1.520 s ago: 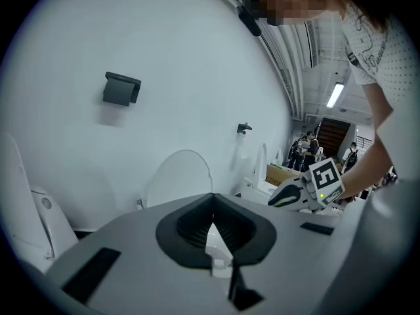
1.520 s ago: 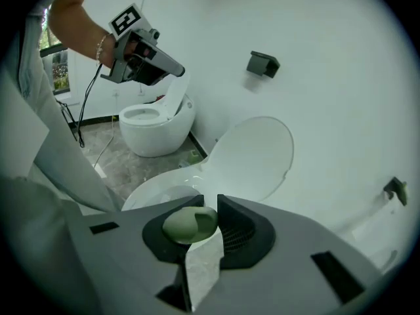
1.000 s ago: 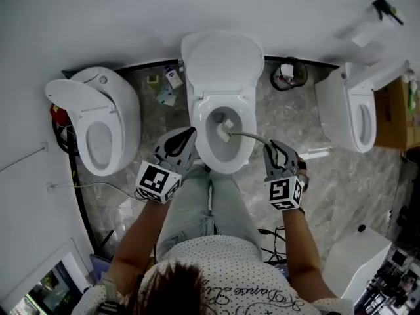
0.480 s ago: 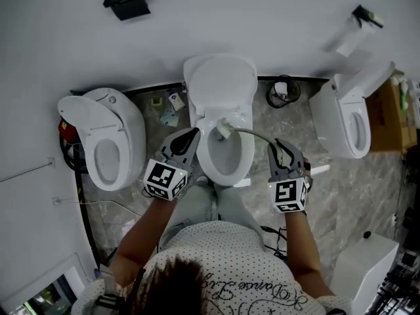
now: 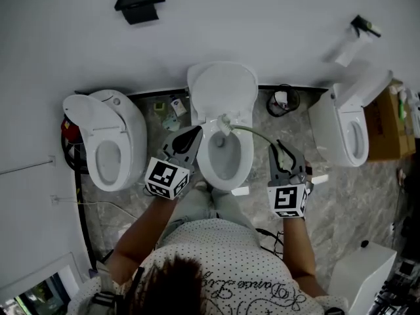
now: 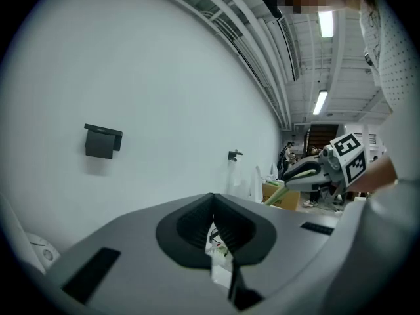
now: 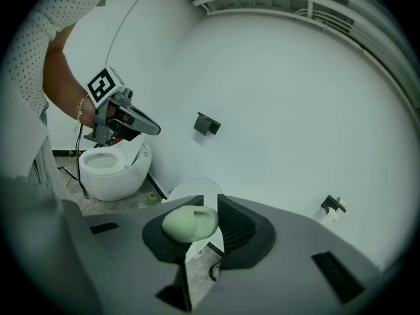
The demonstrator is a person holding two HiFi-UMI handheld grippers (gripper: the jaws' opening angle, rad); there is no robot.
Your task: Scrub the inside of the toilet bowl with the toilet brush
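Three toilets stand along the wall: the middle toilet [image 5: 247,156] with its lid raised, a left toilet [image 5: 131,136] and a right toilet [image 5: 331,133]. Two grippers flank the middle bowl. The right gripper [image 5: 277,149] is clamped on the pale green handle end of the single toilet brush [image 5: 248,131], whose head sits at the rear edge of the bowl opening. The left gripper [image 5: 189,136], jaws pressed together on nothing, hangs beside the bowl's left rim. Two wall fittings show: a black holder [image 5: 140,6] and a paper holder [image 5: 359,26]. Floor clutter [image 5: 167,107] lies between the left and middle toilets.
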